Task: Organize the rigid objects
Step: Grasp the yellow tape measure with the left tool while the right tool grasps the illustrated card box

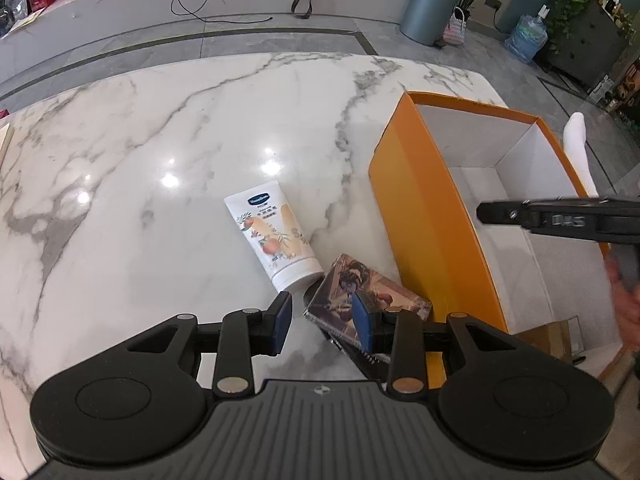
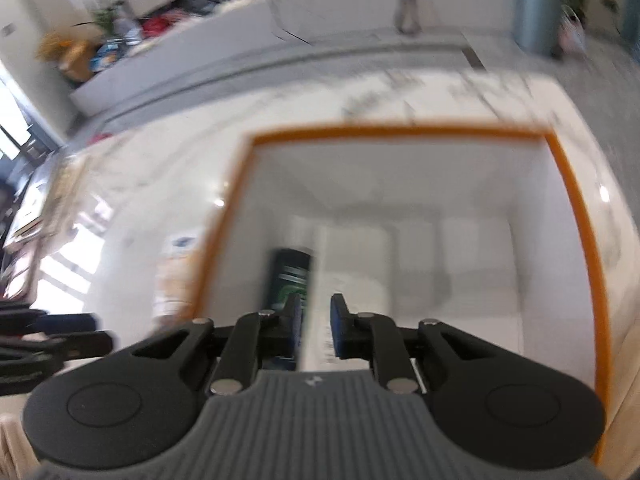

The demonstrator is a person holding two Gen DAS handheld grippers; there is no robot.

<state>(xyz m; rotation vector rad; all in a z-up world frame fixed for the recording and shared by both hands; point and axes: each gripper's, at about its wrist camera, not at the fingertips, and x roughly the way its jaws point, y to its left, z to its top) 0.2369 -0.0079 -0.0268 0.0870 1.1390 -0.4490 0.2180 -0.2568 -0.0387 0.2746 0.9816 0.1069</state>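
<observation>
An orange box (image 1: 424, 216) with a white inside stands on the marble table at the right. A white lotion tube (image 1: 272, 236) lies left of it. A flat case with a printed cover (image 1: 356, 284) lies by the box's near corner. My left gripper (image 1: 324, 320) is open just above the case's near edge, its right pad over it. My right gripper (image 2: 316, 320) is over the box (image 2: 576, 216), shut on a white and dark green box (image 2: 320, 280). The right wrist view is blurred. The right gripper also shows in the left wrist view (image 1: 560, 220), over the box's opening.
The marble table (image 1: 160, 160) stretches left and far of the box. A brown cardboard piece (image 1: 556, 336) lies near the box's near right corner. A grey bin (image 1: 430, 8) and a water jug (image 1: 526, 38) stand on the floor beyond.
</observation>
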